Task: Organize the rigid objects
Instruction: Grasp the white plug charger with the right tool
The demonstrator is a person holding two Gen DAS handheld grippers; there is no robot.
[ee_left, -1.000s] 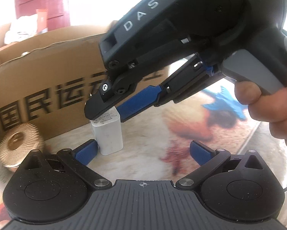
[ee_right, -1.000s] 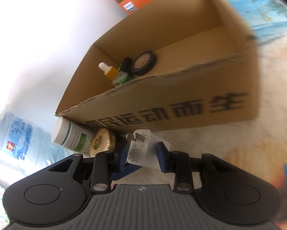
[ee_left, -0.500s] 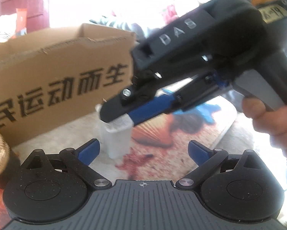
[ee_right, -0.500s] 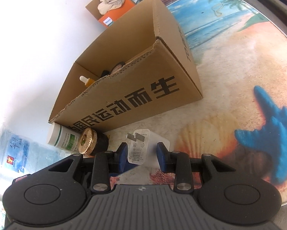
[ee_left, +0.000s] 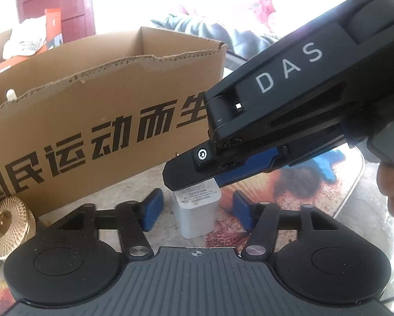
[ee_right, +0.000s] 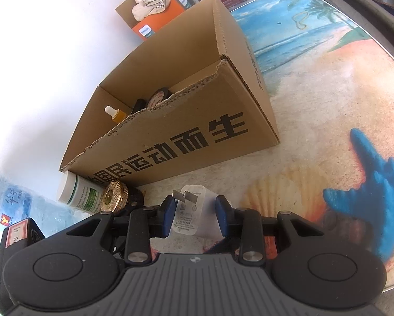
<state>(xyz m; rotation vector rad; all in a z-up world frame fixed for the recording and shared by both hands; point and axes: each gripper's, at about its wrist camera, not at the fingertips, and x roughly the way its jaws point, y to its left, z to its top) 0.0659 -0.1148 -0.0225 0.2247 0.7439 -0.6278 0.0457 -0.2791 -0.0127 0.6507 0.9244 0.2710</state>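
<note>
Right tongs (ee_right: pixel 194 217) pinch the white charger (ee_right: pixel 190 214) between blue pads and have lifted it higher off the beach-picture desk (ee_right: pixel 328 84) than a moment ago. Left tongs (ee_left: pixel 195 210) stay spread wide, now on both sides of it, touching nothing. That means it can go into the cardboard box (ee_right: pixel 186 137) next. I read "DAS" on the right tool and "运动而生" on the box

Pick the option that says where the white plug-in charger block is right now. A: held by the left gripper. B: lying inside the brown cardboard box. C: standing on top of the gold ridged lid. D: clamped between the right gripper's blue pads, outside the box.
D: the white plug-in charger block sits pinched between the blue pads of the right gripper, in front of the brown cardboard box; the left gripper stands open around it.
</note>
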